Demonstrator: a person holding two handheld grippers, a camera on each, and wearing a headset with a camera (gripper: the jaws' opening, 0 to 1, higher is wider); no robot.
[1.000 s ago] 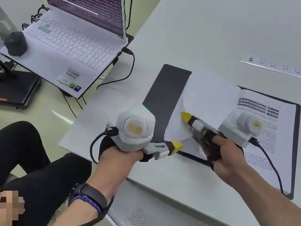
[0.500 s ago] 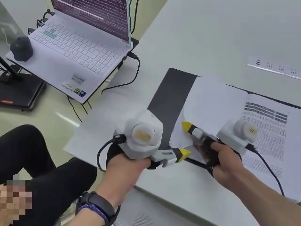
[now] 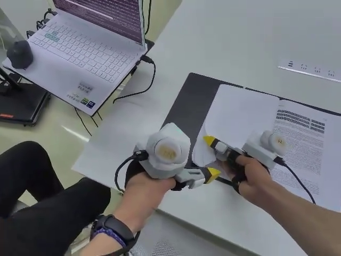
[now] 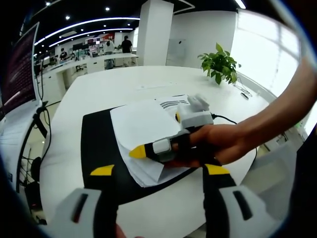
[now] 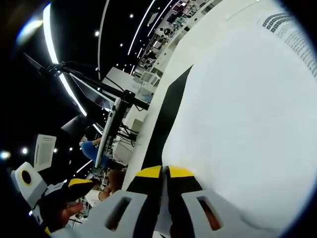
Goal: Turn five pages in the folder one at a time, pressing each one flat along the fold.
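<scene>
Since a second ago the left tongs (image 3: 210, 174) have edged closer to the right hand (image 3: 254, 178), while the right tongs (image 3: 209, 141) stay at the same low corner of the page (image 3: 240, 114). Seen from their own camera, the right tongs' yellow-capped jaws are pressed together with a thin white sliver between them: they pinch the page's edge. The left tongs' jaws stand wide apart around nothing. In the head view they sit low in the middle of the frame, just off the near edge of the folder (image 3: 186, 106), carried by the left hand (image 3: 144, 186). Both tools have pale grey plastic bodies and black jaws.

The folder lies open in the centre and right of the head view. The page is thin, matte, blank white paper. It bows from the fold over the left-hand cover, and its low corner curls beside the right tongs. In the left gripper view, further sheet edges show stacked beneath that corner. The cover is a flat, matte black rectangle. Right of the page lies a printed sheet (image 3: 309, 138), flat, with blocks of small dark text.

Around it spreads the table (image 3: 240, 37), smooth and white. At upper left an open pale laptop (image 3: 85, 48) sits lower, and a black cable (image 3: 141, 85) curves from its side. A slim socket strip (image 3: 311, 72) lies at upper right.
</scene>
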